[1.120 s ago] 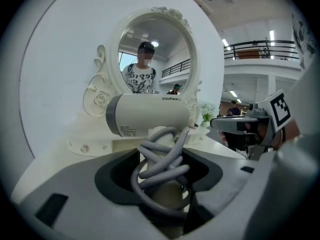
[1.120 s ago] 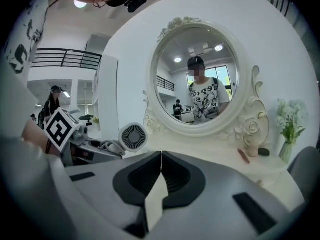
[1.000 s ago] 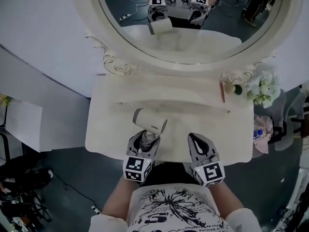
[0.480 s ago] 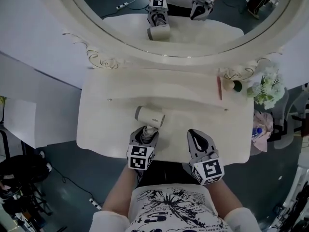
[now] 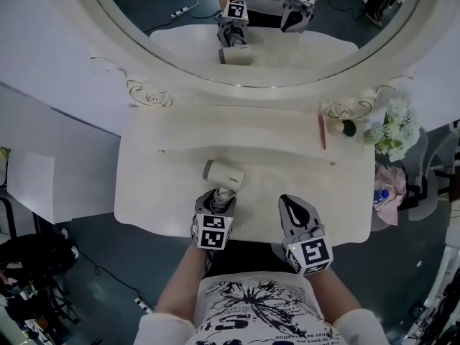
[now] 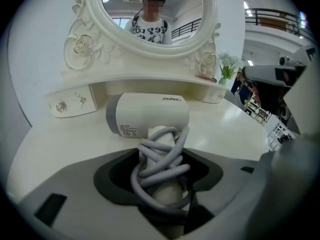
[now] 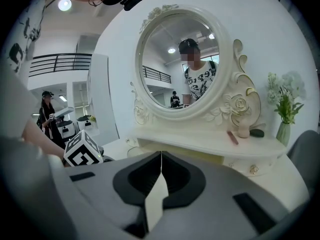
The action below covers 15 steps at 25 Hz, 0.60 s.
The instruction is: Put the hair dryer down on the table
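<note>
The white hair dryer (image 5: 223, 172) lies with its barrel sideways, low over the white dressing table (image 5: 158, 200); I cannot tell if it touches the top. Its handle, wrapped in grey cord (image 6: 159, 160), sits between the jaws of my left gripper (image 5: 218, 198), which is shut on it. In the left gripper view the barrel (image 6: 150, 115) fills the middle, just past the left gripper (image 6: 162, 151). My right gripper (image 5: 292, 205) hovers at the table's front edge, right of the dryer, shut with nothing in it. In its own view the right gripper (image 7: 160, 158) has its jaws meeting.
A large oval mirror (image 5: 259, 27) stands at the back over a narrow shelf (image 5: 237, 113). On the shelf's right end lie a pink stick (image 5: 321, 131), a small bottle (image 5: 336, 129) and a green item (image 5: 349, 128). White flowers (image 5: 392, 131) stand at the far right.
My left gripper has moved a little further over the table with the hair dryer still in it, and the dryer looks lower. The right gripper has stayed in place.
</note>
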Motion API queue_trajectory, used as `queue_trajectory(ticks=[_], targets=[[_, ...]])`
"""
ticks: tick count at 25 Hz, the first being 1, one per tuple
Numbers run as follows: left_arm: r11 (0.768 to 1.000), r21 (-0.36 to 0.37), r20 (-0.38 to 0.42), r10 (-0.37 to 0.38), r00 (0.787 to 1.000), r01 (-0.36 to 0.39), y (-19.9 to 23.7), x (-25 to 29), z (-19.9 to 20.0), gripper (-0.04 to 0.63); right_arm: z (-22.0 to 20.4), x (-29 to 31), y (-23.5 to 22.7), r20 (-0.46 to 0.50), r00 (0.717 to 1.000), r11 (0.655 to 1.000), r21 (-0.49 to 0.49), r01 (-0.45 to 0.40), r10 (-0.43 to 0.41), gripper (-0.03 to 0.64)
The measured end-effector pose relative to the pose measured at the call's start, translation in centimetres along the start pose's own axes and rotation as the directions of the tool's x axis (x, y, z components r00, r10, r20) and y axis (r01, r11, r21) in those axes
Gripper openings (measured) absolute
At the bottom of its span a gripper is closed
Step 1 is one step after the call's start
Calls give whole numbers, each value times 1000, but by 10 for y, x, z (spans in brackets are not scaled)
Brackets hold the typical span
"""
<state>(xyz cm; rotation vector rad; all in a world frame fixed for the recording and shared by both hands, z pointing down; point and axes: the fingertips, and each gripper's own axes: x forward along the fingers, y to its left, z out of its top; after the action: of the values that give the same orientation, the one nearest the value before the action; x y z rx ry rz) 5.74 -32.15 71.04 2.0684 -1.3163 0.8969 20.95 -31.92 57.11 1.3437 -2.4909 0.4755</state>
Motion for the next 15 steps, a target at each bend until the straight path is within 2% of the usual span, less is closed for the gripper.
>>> queue_trajectory(ticks=[7,11,15], targets=[[1000,9,3,13,1000,-13,0,-2,2,269,7,-3,12,17,1000,1000,3,-8,8,19],[995,72,89,58,994,-64,2,-23,16,290,17,-9,18,43,999,1000,25,-3,1,19],[1000,4,194,22,981,-24,0,-56,34,290,30,-16,26,80,997,999,52,1,-5,20]])
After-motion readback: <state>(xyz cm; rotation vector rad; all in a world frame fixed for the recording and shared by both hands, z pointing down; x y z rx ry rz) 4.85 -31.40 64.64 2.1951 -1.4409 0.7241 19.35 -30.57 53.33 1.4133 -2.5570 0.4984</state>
